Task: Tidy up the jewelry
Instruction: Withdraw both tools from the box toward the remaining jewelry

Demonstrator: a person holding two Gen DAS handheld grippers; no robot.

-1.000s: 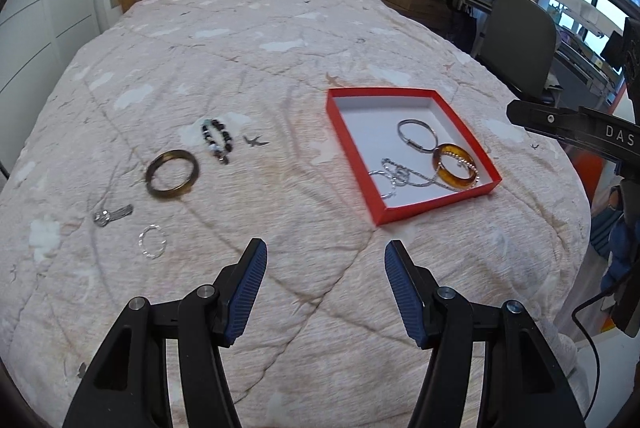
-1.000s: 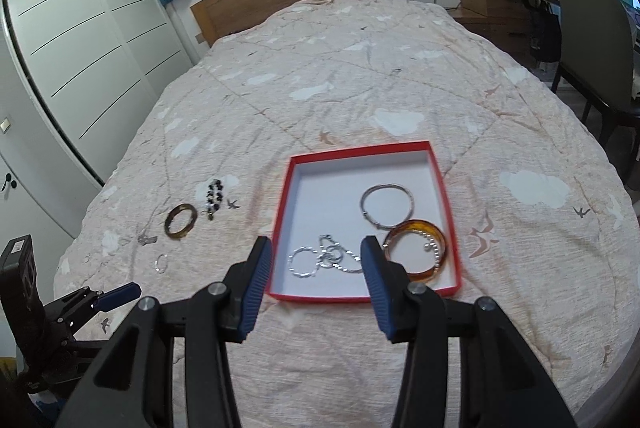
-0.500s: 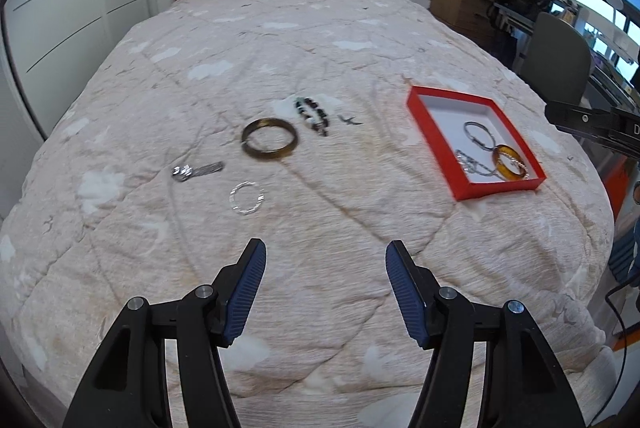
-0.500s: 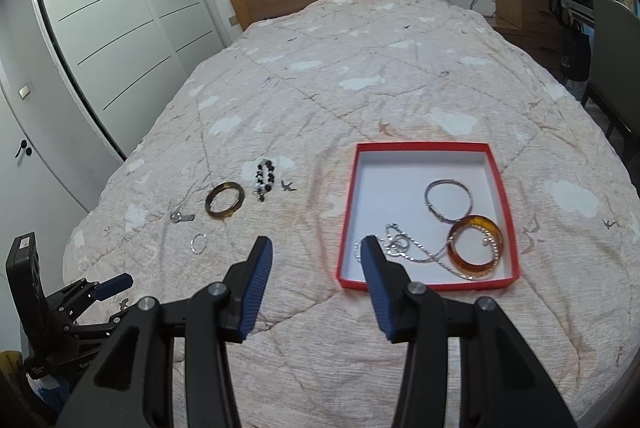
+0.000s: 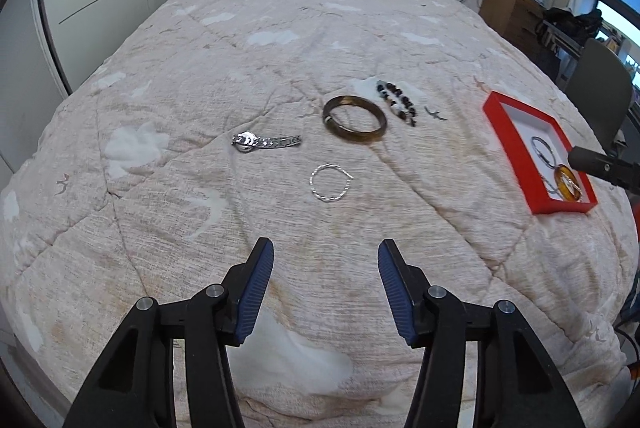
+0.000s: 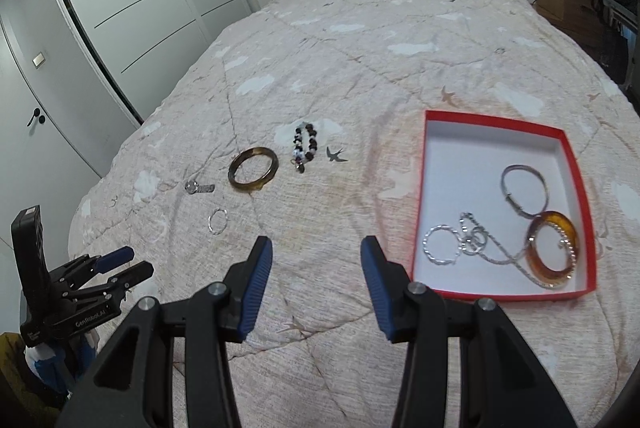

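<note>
Both left tongs (image 5: 326,262) and right tongs (image 6: 316,260) gape wide, holding nothing. Thin silver ring (image 5: 331,182) lies at twelve o'clock of the left; red box (image 6: 576,196) at two. Risk: pads pinch quilt (image 5: 280,48), ring slips.

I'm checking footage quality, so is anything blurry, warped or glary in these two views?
Left wrist view: strong fisheye bulge, bed domed; dark bangle slightly smeared. Right wrist view: same warp, wardrobe doors bowed; red box rim soft. No harsh glare.
</note>
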